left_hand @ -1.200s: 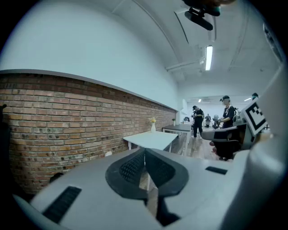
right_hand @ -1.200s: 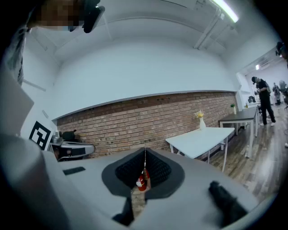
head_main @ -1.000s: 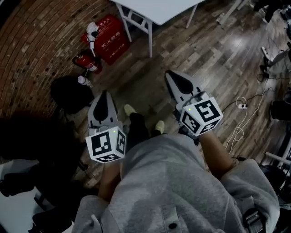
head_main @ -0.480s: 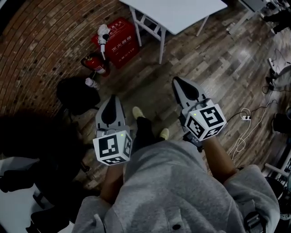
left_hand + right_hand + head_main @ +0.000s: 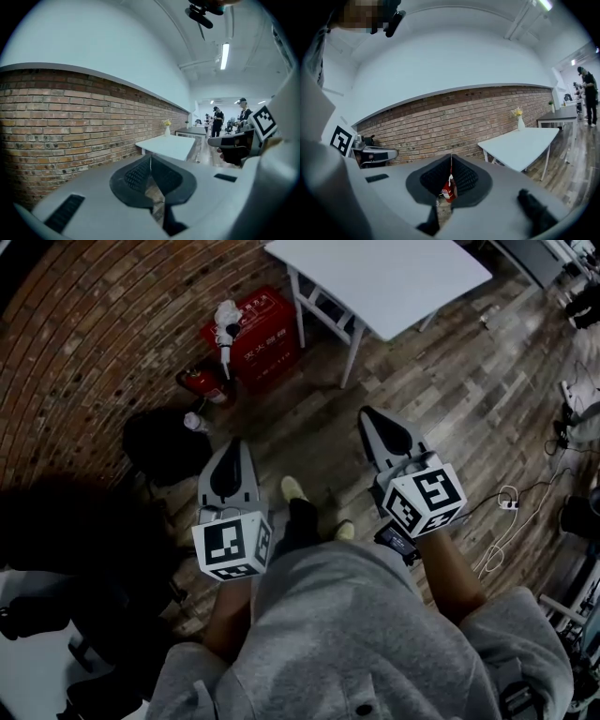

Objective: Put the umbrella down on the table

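While the left gripper (image 5: 233,444) and right gripper (image 5: 369,416) are both closed on nothing, no umbrella in sight, the white worktop (image 5: 394,282) lies upper right, nearer the right gripper.

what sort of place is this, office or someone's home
Likely an open-plan office or lab, not a home: a long brick wall, white tables on a wood-plank floor, ceiling strip lights, and people standing further back.
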`<state>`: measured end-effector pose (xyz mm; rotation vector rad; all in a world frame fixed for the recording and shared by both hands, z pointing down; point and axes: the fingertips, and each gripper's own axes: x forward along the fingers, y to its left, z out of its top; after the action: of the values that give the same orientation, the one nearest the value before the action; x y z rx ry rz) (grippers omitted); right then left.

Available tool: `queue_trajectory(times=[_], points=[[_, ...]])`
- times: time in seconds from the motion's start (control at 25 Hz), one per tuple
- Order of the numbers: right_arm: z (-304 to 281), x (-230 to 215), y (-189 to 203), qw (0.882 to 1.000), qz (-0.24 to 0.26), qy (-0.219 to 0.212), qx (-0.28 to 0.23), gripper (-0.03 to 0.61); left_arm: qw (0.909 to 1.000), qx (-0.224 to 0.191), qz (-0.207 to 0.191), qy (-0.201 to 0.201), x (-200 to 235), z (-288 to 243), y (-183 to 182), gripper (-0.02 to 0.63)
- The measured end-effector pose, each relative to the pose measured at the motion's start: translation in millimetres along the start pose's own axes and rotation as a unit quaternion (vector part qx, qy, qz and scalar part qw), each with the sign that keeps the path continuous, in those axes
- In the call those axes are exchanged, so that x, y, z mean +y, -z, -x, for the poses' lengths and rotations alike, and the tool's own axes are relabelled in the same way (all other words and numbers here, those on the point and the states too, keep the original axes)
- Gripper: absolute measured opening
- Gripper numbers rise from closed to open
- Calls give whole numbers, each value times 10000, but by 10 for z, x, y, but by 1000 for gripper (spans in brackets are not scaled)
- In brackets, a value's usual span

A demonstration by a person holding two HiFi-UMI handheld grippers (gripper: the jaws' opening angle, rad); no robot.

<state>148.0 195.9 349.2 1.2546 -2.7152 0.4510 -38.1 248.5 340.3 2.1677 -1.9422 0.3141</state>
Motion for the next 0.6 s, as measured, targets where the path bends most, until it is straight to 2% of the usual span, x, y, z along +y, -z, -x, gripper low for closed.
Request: queue_trajectory(times=[0.6], points=[[-939,54,-238,9997,177,36,151,26,9998,-96,102,-132,790,-532,-249,17]])
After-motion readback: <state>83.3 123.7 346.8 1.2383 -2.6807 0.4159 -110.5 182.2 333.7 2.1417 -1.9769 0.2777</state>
